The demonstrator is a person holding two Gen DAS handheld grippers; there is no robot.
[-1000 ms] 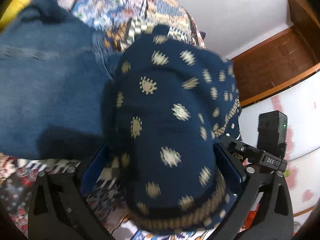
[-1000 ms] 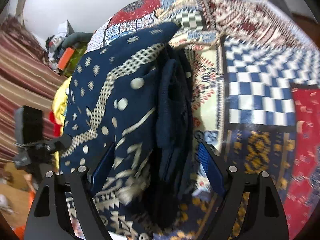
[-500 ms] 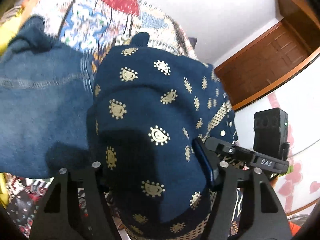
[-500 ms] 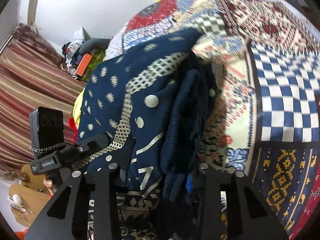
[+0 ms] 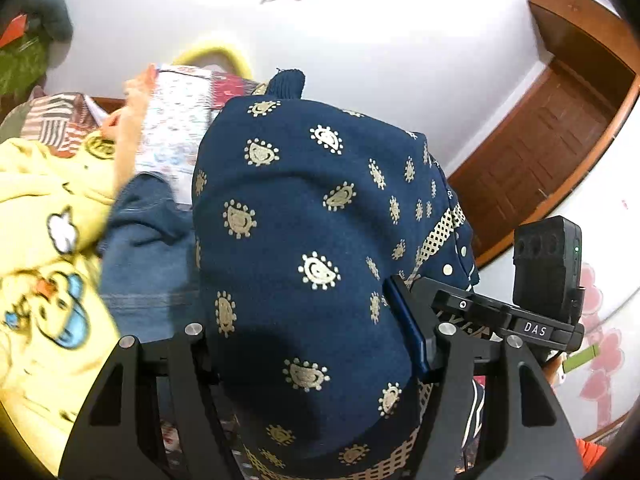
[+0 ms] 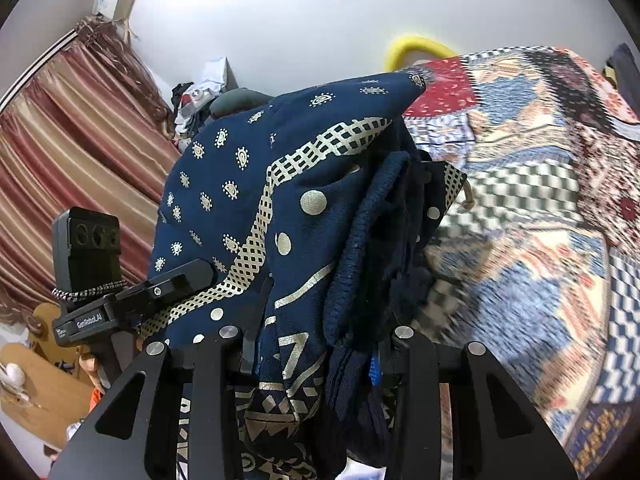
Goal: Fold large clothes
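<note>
A folded navy garment with gold paisley print [image 5: 312, 248] is held up off the bed between both grippers. My left gripper [image 5: 308, 356] is shut on one end of it; the cloth bulges over the fingers and hides their tips. My right gripper [image 6: 316, 356] is shut on the other end [image 6: 312, 208], where several folded layers and a ribbed navy edge [image 6: 360, 264] hang between the fingers. The right gripper's body shows in the left wrist view [image 5: 500, 316], and the left gripper's body shows in the right wrist view [image 6: 132, 300].
A patchwork bedspread [image 6: 532, 184] lies below to the right. A folded pair of blue jeans [image 5: 148, 264] and a yellow cartoon-print garment [image 5: 44, 272] lie to the left. A white wall, a brown door [image 5: 540, 152] and striped curtains [image 6: 72, 148] stand behind.
Both grippers have closed on the navy garment and lifted it off the bed, tilting upward so the wall and ceiling now show. The jeans have dropped lower left in view.
</note>
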